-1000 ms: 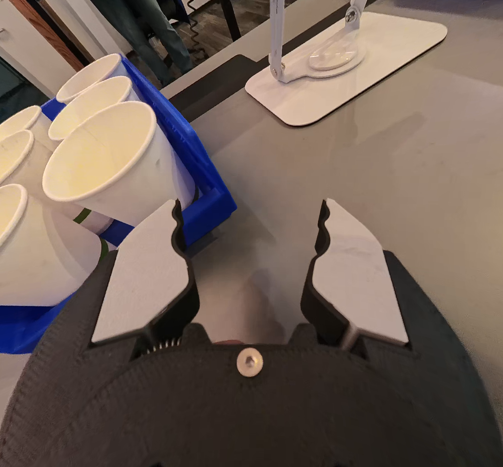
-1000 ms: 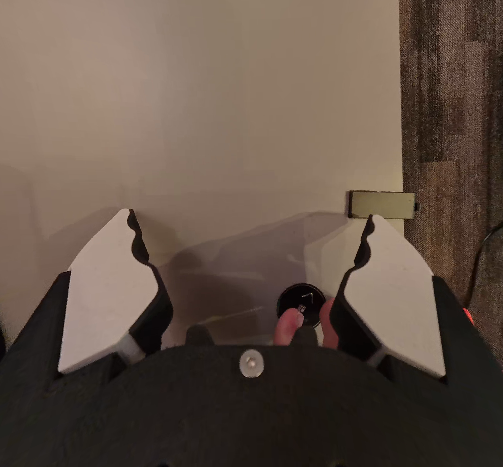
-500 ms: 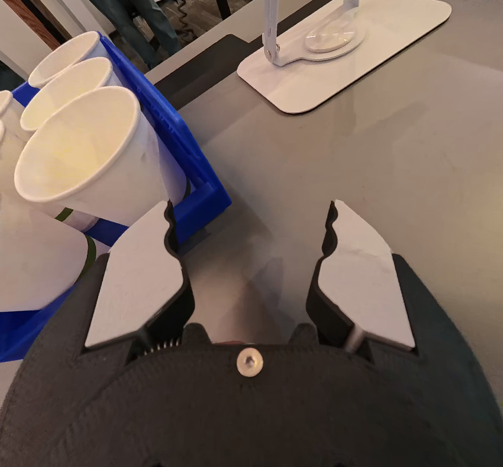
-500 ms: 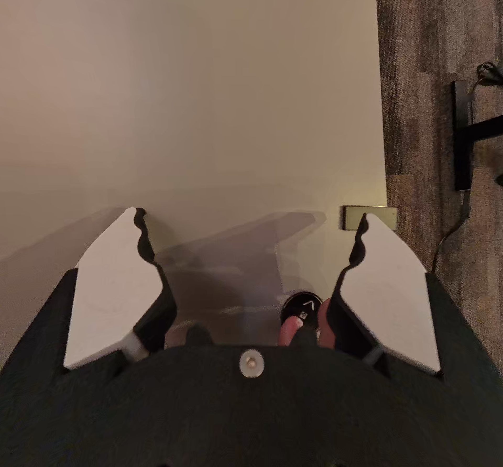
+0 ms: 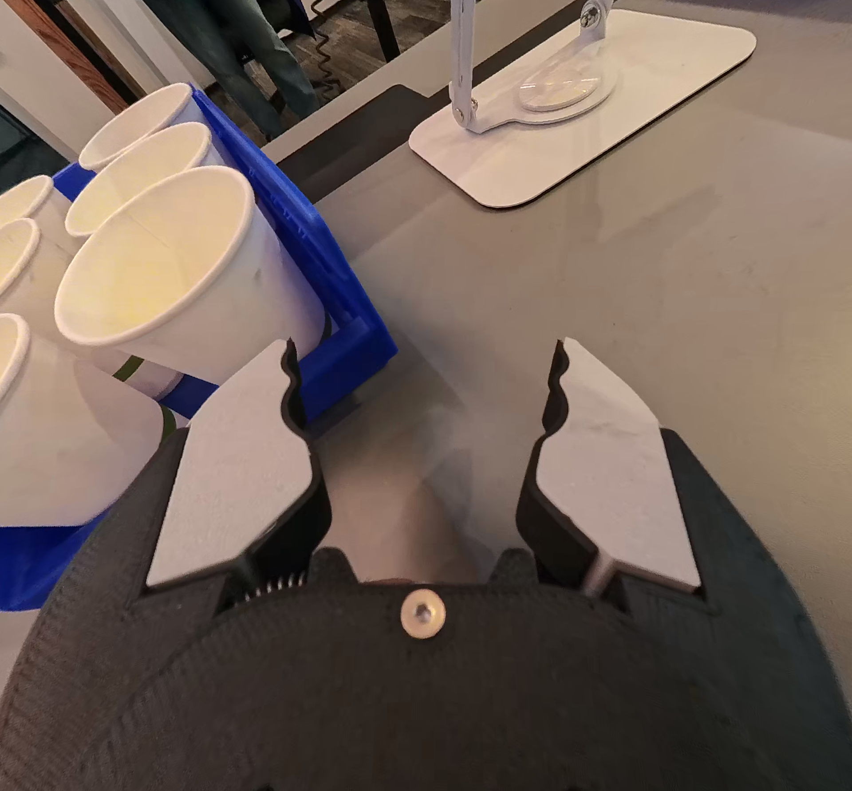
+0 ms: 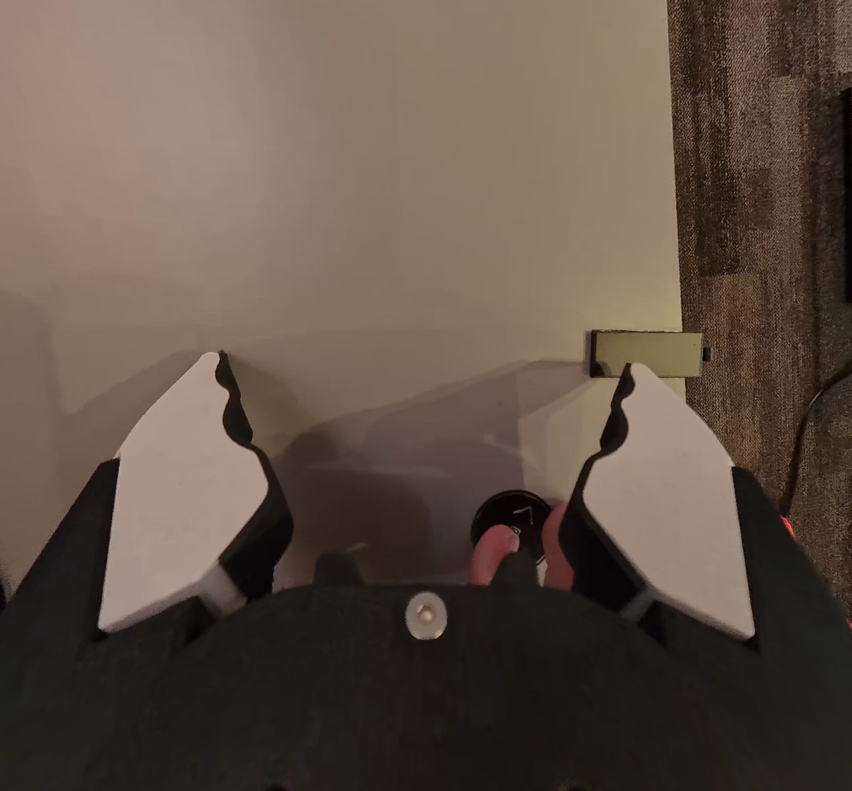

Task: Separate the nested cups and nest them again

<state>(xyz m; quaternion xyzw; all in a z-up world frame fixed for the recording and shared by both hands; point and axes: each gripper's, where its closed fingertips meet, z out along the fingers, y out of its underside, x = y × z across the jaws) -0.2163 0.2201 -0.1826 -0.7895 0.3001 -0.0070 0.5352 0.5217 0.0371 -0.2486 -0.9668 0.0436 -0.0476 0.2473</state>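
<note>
1. Left wrist view: the left gripper hangs over the grey desk with its fingers spread apart and nothing between them but bare desk.
2. The white paper cups stand mouth-up in a blue bin at about ten o'clock from those fingers. The nearest cup leans with its long axis tilted, rim toward nine o'clock and base down by the bin's near corner. Its wall lies just beyond the left fingertip; whether they touch I cannot tell.
3. Several cups crowd together, one at eight o'clock partly hidden by the gripper body. Which of them are nested cannot be told.
4. The left gripper is plainly the nearer one. As I judge it, the coming move is a swing toward ten o'clock to bring a cup wall between the fingers, clearing the bin's rim.
5. Open desk runs from twelve to three o'clock, bounded by a white lamp base at one o'clock.
6. In the right wrist view the right gripper is also spread wide and holds nothing, over bare desk. No cup shows there. The desk edge and carpet lie at two o'clock, a small flat plate sits at that edge, and a black round puck lies near the right finger's base.
</note>
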